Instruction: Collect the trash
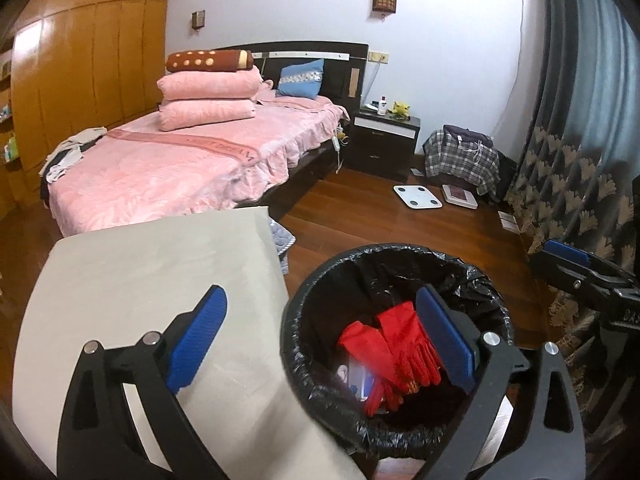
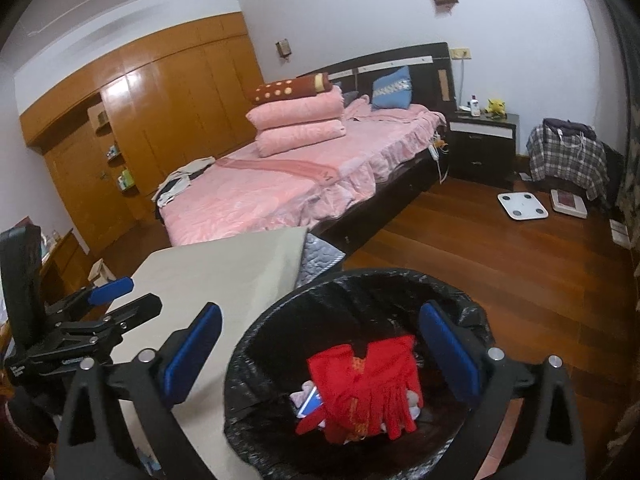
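Beside the pale table (image 1: 132,280), the black-lined bin (image 2: 256,344) near the middle already holds red trash (image 2: 364,388), and both the left gripper (image 1: 320,344) and right gripper (image 2: 320,352) hover spread and empty, so a careless descent might snag the loose liner.

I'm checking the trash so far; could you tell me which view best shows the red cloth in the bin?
The right wrist view: the red cloth lies nearly unobstructed in the bin. In the left wrist view, that gripper's finger covers the cloth's right edge.
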Demonstrator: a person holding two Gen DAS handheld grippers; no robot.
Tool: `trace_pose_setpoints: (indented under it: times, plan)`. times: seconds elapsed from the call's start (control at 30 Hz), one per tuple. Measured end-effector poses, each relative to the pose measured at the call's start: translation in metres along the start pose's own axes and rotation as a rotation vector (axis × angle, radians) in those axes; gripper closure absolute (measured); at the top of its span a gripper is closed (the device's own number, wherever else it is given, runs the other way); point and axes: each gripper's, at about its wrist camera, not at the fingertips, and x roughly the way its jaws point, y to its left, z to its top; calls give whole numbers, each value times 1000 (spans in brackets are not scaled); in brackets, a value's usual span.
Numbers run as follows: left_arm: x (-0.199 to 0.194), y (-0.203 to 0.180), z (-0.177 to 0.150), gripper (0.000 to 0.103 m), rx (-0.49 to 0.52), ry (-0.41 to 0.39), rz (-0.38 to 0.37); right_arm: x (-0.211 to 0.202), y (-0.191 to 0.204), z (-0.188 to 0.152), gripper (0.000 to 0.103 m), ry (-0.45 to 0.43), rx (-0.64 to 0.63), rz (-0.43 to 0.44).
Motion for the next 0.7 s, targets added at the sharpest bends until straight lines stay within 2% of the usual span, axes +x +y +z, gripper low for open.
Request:
trace_pose_setpoints:
  times: [0.33, 0.7]
  plan:
    - [-41, 3, -17, 10, -3, -26, 18, -19, 33, -10, 6, 0, -40, 12]
    - [-68, 9, -32, 10, -25, -48, 37, -33, 55, -18, 6, -17, -81, 17]
